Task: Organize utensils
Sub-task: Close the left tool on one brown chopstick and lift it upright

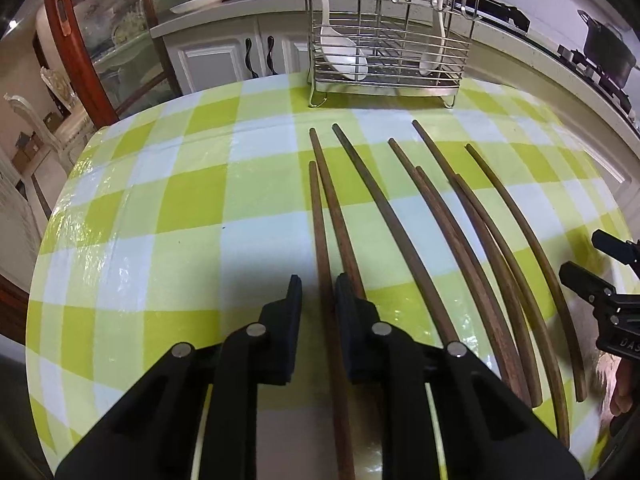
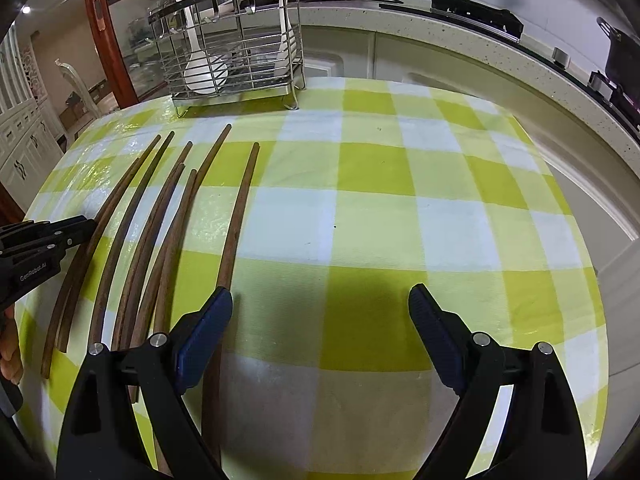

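Checked cloth [image 1: 192, 200] in green and white covers the table we work at, with a counter [image 2: 460, 40] and cabinets behind and a wire rack [image 1: 384, 40] holding white spoons [image 1: 340, 52] at the far edge. Chopsticks [image 1: 460, 232] lie loose in a fan in front of the rack. Our left gripper [image 1: 318, 292] has its jaws narrow with one chopstick [image 1: 320, 232] running between them; whether the pads press it we cannot tell. Our right gripper [image 2: 320, 300] stands wide over bare cloth, nothing between its jaws. Only the left view shows a pot [image 1: 608, 48] on the stove; only the right shows fingers [image 2: 10, 354] at its left edge. Near ends of the chopsticks are hidden under the grippers
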`<state>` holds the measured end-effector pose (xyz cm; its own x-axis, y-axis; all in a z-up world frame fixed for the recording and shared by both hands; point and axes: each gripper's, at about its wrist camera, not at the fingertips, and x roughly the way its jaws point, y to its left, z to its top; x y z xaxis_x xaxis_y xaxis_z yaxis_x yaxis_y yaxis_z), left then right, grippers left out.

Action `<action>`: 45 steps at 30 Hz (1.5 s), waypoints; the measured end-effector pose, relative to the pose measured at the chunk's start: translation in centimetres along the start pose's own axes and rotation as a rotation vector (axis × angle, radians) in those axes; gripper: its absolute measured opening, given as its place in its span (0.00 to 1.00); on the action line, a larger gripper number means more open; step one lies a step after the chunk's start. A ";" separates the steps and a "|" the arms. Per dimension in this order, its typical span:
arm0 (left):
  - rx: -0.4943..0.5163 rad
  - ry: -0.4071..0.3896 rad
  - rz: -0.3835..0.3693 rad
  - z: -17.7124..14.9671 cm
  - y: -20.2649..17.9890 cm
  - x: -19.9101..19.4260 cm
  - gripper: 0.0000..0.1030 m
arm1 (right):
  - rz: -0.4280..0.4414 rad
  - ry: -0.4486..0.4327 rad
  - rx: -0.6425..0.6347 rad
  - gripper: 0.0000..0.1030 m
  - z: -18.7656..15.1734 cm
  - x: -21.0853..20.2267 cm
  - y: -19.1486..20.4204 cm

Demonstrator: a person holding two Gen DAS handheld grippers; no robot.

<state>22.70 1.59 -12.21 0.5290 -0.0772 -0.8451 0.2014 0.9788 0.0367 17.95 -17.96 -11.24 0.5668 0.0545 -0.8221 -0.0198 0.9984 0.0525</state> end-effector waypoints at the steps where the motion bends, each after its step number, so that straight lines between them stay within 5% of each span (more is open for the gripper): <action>1: -0.002 0.001 -0.003 0.0 0.1 0.0 0.16 | 0.003 0.001 0.001 0.81 0.0 0.0 0.0; 15: -0.048 -0.001 -0.031 -0.7 0.9 -0.4 0.08 | 0.023 0.033 -0.045 0.80 2.3 1.7 2.4; 35: -0.049 -0.009 -0.049 -1.2 1.1 -0.6 0.07 | 0.069 0.039 -0.108 0.15 2.4 1.5 4.7; 45: -0.065 -0.034 -0.052 -1.1 1.4 -1.6 0.07 | 0.113 0.006 -0.058 0.10 2.8 0.4 3.4</action>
<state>21.23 3.32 -11.44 0.5475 -0.1337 -0.8261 0.1758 0.9835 -0.0427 20.42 -14.55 -9.76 0.5532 0.1670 -0.8162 -0.1310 0.9849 0.1127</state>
